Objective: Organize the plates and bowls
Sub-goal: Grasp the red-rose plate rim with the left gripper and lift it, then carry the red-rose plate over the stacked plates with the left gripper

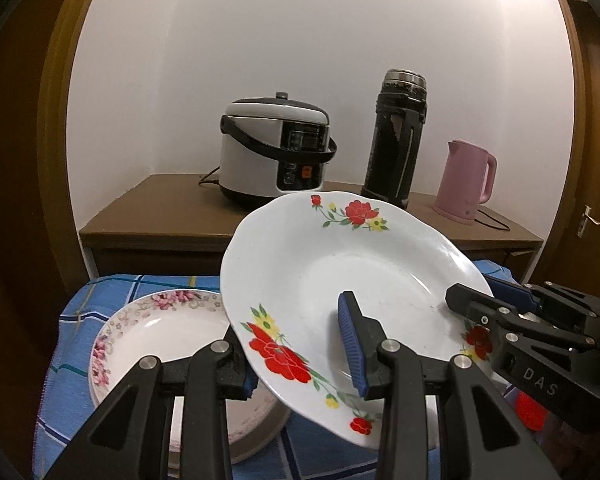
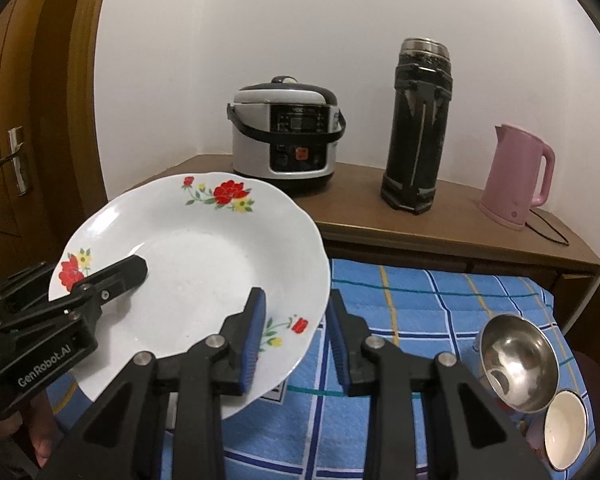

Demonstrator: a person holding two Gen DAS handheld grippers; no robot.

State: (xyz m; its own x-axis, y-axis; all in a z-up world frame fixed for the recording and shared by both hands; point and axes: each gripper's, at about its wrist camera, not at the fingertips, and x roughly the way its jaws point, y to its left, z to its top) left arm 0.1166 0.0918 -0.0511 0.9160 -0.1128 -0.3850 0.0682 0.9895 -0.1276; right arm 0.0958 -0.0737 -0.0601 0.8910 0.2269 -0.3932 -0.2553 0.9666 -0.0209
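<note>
A white plate with red flowers point(image 1: 340, 272) point(image 2: 204, 248) hangs tilted above the table, gripped from both sides. My left gripper point(image 1: 296, 364) is shut on its near rim, one pad on top and one underneath. My right gripper point(image 2: 298, 340) holds the opposite rim, its left pad on the plate's face and its right fingertip at the edge. In the left wrist view the right gripper point(image 1: 484, 300) straddles the rim at the right. A plate with a pink flower border point(image 1: 156, 332) lies on the cloth below left. A steel bowl point(image 2: 518, 364) and a small white bowl point(image 2: 566, 428) sit at the right.
The table wears a blue checked cloth point(image 2: 420, 304). Behind it a brown cabinet point(image 2: 440, 220) carries a rice cooker point(image 2: 286, 136), a tall black flask point(image 2: 418, 128) and a pink kettle point(image 2: 518, 176) with its cord. Wooden doors flank both sides.
</note>
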